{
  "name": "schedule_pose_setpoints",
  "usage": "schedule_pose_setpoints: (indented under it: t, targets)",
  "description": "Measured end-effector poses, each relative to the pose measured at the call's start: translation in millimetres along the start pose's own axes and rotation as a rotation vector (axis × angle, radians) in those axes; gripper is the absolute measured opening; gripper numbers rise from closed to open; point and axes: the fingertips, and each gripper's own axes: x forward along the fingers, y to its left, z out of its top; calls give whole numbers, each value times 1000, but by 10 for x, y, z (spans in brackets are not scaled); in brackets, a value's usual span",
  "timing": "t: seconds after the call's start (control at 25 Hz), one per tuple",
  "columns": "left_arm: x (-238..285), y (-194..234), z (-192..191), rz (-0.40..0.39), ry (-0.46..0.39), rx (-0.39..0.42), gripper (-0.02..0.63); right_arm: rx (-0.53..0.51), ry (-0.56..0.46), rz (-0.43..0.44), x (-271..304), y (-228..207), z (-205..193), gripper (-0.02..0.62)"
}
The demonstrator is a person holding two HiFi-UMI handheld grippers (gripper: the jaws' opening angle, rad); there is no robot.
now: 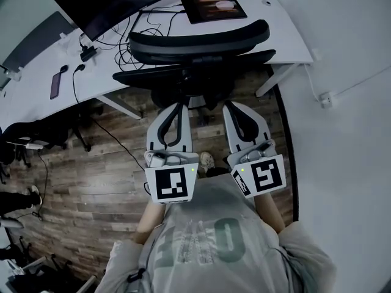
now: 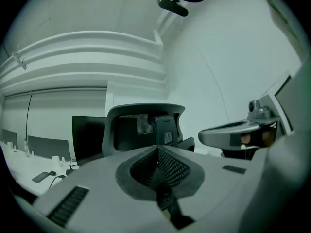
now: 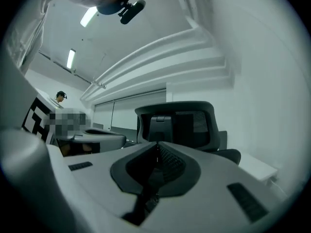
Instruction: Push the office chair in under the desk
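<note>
The black office chair (image 1: 198, 41) stands at the front edge of the white curved desk (image 1: 287, 35), its mesh backrest toward me and its seat (image 1: 183, 78) beside the desk edge. My left gripper (image 1: 178, 107) and right gripper (image 1: 231, 107) point side by side at the chair, a little short of its base, touching nothing. Both are shut with nothing between the pads. In the left gripper view the shut left gripper (image 2: 156, 149) aims at the backrest (image 2: 146, 125). The shut right gripper (image 3: 156, 147) faces the same backrest (image 3: 177, 123) in the right gripper view.
On the desk are a dark monitor (image 1: 116, 2), a lit screen (image 1: 214, 8), a phone (image 1: 55, 84) and cables. A desk leg (image 1: 278, 78) stands right of the chair, close to the white wall with a socket (image 1: 325, 98). Other chairs (image 1: 36, 133) stand on the wood floor at left.
</note>
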Motion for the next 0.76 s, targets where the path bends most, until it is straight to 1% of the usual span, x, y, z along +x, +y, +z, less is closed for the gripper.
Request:
schedule_pose_setpoints:
  t: [0.16,0.44,0.76]
  targets:
    - [22,24,2,6,2,-6,15,-12,-1,1,14,-25,23,23]
    - [65,104,4,40,3,-11,15,-14,4,4,57,-110,-13,23]
    - [101,119,-38,45,19,-7,15,-21,7,17,136,-131,-23,21]
